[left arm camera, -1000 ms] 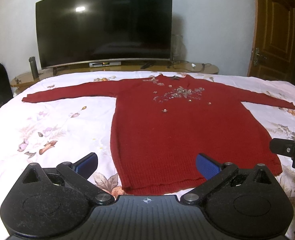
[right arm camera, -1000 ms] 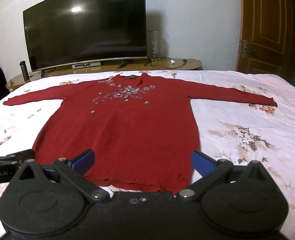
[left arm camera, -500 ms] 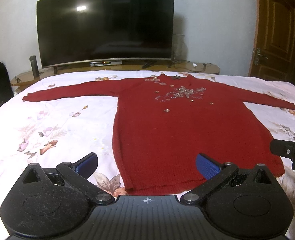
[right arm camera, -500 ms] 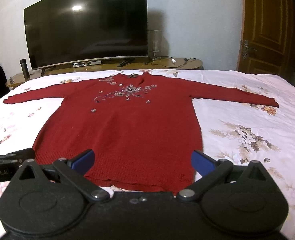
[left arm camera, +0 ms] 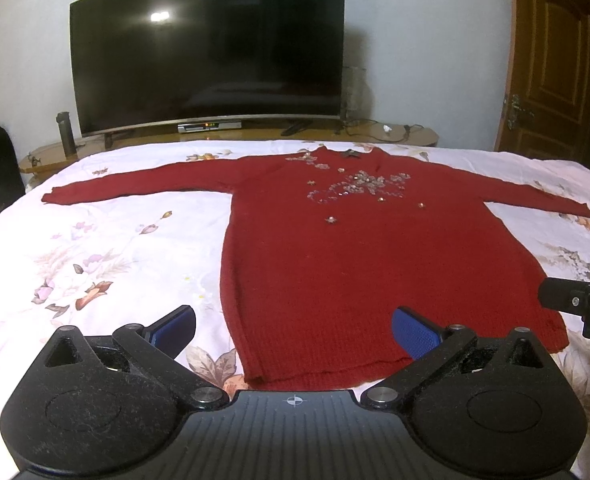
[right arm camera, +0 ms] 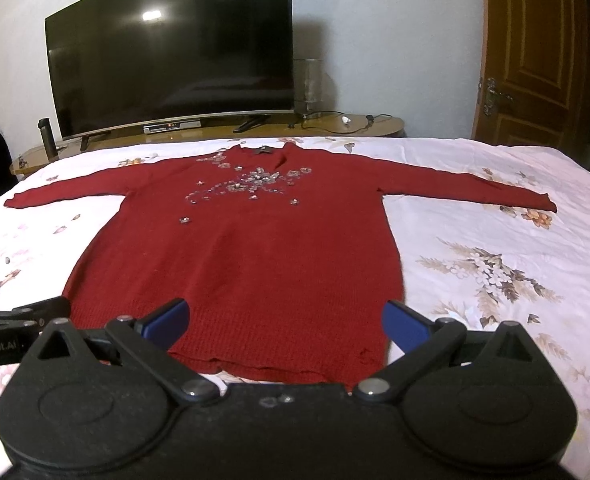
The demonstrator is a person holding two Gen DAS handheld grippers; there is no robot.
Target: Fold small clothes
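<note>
A dark red knit sweater with a cluster of silvery beads on the chest lies flat and face up on the bed, both sleeves spread out sideways, hem toward me. My left gripper hovers open just above the hem's left half, blue pads wide apart and holding nothing. My right gripper is open over the hem's right half, also holding nothing. Each gripper's side shows at the edge of the other's view.
The bed carries a white floral sheet. Beyond its far edge stands a low wooden TV bench with a large dark television and a dark bottle. A wooden door is at the right.
Both grippers have drifted slightly, and the sweater sits a little to the right in each view. Their jaws stay open and the sweater has not moved on the bed.
</note>
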